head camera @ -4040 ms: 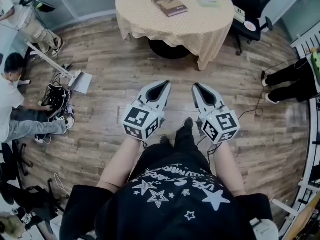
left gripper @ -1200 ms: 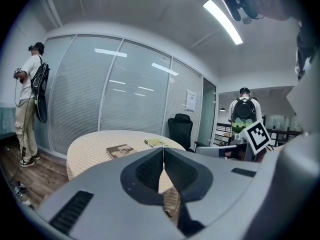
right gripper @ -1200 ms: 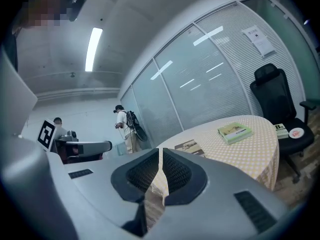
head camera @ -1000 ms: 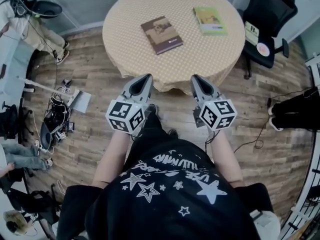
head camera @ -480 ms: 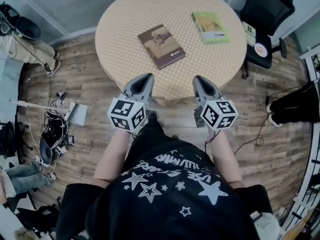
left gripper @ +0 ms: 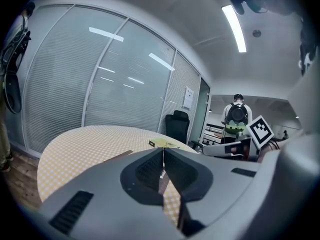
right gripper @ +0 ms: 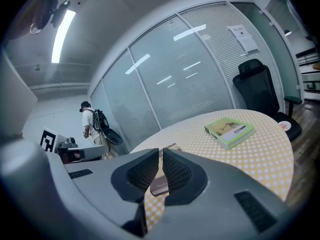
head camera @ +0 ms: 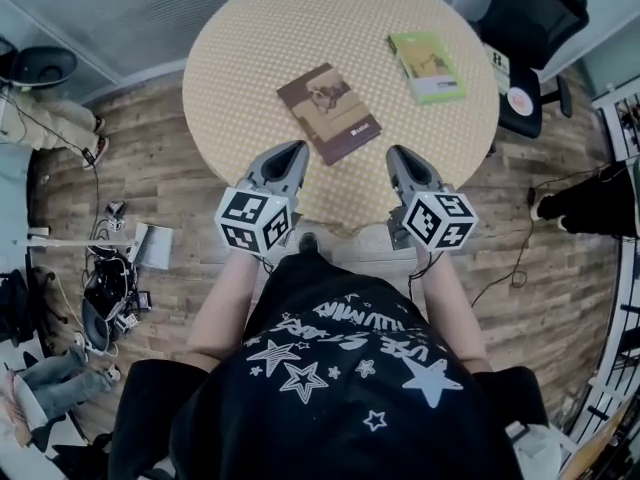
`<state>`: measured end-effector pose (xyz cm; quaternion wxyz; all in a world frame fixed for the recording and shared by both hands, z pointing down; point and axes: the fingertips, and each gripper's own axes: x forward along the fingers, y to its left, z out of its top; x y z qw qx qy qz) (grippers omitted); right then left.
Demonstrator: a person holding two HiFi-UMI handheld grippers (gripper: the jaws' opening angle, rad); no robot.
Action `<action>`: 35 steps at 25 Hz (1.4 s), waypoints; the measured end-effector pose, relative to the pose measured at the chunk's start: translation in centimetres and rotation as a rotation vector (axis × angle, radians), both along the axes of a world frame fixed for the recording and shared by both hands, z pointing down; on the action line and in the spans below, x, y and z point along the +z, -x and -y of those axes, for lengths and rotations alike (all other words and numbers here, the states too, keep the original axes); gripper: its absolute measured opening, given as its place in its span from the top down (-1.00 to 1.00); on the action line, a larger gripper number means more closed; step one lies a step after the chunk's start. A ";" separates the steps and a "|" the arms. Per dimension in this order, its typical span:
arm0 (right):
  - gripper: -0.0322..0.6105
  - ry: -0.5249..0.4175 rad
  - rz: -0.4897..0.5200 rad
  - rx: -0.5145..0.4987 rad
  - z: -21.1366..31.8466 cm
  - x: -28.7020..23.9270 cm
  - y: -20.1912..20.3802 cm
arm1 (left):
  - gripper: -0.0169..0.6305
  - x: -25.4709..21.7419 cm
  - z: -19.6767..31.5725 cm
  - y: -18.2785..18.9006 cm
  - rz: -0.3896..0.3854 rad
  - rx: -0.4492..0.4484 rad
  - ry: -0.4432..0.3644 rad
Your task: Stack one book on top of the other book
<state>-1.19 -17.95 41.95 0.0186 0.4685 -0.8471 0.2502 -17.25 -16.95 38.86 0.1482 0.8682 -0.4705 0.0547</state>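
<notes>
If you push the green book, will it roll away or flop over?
It probably won't roll: the green book lies flat on the tablecloth. If pushed, it would likely slide, though the cloth may drag on it or bunch up. It looks fairly thick in the right gripper view, so it should stay stiff when lifted rather than flop.
</notes>
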 end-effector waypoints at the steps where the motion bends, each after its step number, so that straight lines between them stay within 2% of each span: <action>1: 0.78 0.008 -0.002 0.011 0.5 0.2 0.1 | 0.91 0.0 0.6 0.1 -0.001 0.012 -0.001; 9: 0.78 0.084 -0.024 0.108 3.3 2.8 1.2 | 0.91 2.2 5.3 1.3 0.011 0.093 0.032; 16: 0.77 0.189 -0.027 0.168 5.0 6.5 2.1 | 0.91 4.5 9.0 2.4 0.046 0.152 0.064; 19: 0.77 0.222 -0.035 0.189 5.5 7.8 2.6 | 0.91 5.9 10.2 3.2 0.050 0.156 0.102; 24: 0.75 0.245 -0.111 0.174 7.5 9.4 2.6 | 0.89 9.0 11.2 4.6 0.062 0.121 0.199; 25: 0.73 0.246 -0.129 0.163 8.0 9.6 2.5 | 0.79 9.7 11.1 4.6 0.060 0.117 0.222; 26: 0.69 0.250 -0.146 0.150 8.5 9.7 2.4 | 0.55 10.3 11.0 4.6 0.056 0.117 0.247; 27: 0.63 0.255 -0.161 0.135 9.1 9.9 2.4 | 0.45 10.9 10.8 4.6 0.054 0.116 0.272; 31: 0.41 0.284 -0.203 0.064 11.3 11.0 2.9 | 0.38 13.0 10.0 4.1 0.059 0.120 0.365; 35: 0.28 0.319 -0.245 -0.034 12.7 12.1 3.8 | 0.22 14.7 8.9 3.1 0.017 0.132 0.478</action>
